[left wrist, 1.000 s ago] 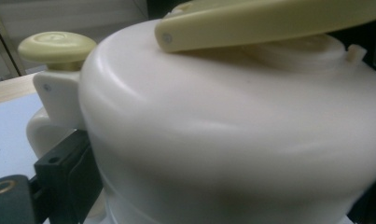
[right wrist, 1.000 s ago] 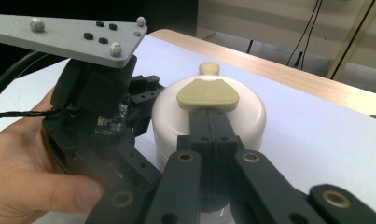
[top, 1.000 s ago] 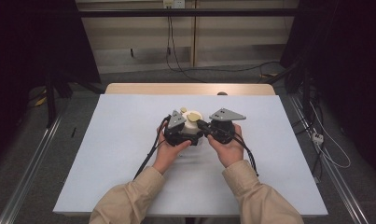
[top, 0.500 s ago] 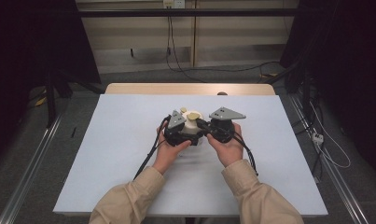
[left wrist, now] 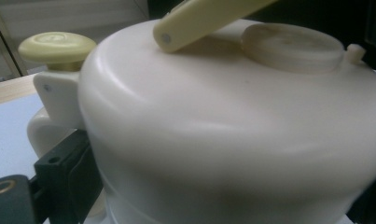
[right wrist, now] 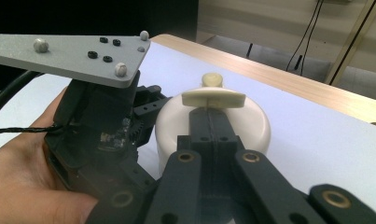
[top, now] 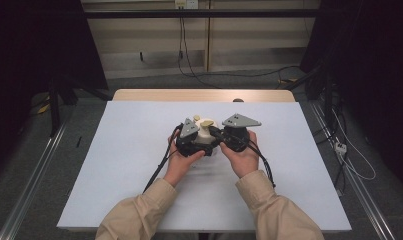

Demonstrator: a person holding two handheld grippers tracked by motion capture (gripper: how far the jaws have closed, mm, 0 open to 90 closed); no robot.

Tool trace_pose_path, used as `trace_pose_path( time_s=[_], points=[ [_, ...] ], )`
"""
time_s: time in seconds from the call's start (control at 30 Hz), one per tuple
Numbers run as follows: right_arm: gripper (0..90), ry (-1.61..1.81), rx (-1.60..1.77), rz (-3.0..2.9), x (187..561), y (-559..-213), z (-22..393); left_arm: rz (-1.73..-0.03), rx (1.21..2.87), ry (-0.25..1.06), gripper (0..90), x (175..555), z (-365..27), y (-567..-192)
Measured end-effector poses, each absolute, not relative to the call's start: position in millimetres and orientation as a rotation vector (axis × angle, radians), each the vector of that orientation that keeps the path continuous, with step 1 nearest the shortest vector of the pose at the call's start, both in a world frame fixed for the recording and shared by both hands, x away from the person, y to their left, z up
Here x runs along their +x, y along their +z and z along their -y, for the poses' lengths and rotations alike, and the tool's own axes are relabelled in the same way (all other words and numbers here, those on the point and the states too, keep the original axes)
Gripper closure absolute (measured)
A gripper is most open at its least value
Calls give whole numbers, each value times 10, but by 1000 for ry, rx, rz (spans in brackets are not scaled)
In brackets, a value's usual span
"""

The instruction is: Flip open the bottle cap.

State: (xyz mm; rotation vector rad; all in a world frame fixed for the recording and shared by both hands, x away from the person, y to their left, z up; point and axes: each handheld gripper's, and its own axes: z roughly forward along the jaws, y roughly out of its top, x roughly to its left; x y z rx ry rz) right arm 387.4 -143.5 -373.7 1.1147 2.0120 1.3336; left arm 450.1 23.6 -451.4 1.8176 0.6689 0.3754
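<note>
White-topped desk [top: 139,175] carries a round cream plastic pot with a pale-yellow lever and knob [top: 205,136] mid-desk, both beige-sleeved forearms level, left claw [top: 193,145] clamping the pot's sides, right claw [right wrist: 209,122] clenched tight against the lever [right wrist: 213,98], the left gripper view adding a flat lid disc [left wrist: 293,46].

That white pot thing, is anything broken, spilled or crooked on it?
Nothing stands out. The cream pot sits upright on the white table, whole and dry, with nothing spilled. The left gripper clamps its side, and the right gripper is shut at the yellow handle on the lid.
</note>
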Motion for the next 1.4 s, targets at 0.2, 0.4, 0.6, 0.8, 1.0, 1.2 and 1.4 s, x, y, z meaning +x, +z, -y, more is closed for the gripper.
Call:
trace_pose_path(
  time_s=[0.2, 0.4, 0.6, 0.8, 1.0, 1.2, 1.4],
  points=[
    [900, 1338, 1110, -2007, 3890, -3725, 1414, -669, 1816, 376, 53, 4502, -236, -4515],
    [900, 1328, 1109, -2001, 3909, -3723, 1410, -669, 1817, 376, 53, 4502, -235, -4514],
    [900, 1331, 1109, -1996, 3922, -3728, 1412, -671, 1815, 377, 53, 4500, -233, -4515],
    [900, 1338, 1111, -1986, 3935, -3735, 1404, -671, 1816, 377, 53, 4500, -233, -4515],
    [900, 1335, 1112, -1985, 3942, -3726, 1391, -670, 1815, 377, 53, 4501, -233, -4515],
    [900, 1334, 1110, -1982, 3965, -3703, 1378, -670, 1815, 377, 53, 4500, -233, -4515],
    [900, 1333, 1104, -1979, 3978, -3698, 1363, -670, 1815, 378, 53, 4500, -233, -4515]
  ],
)
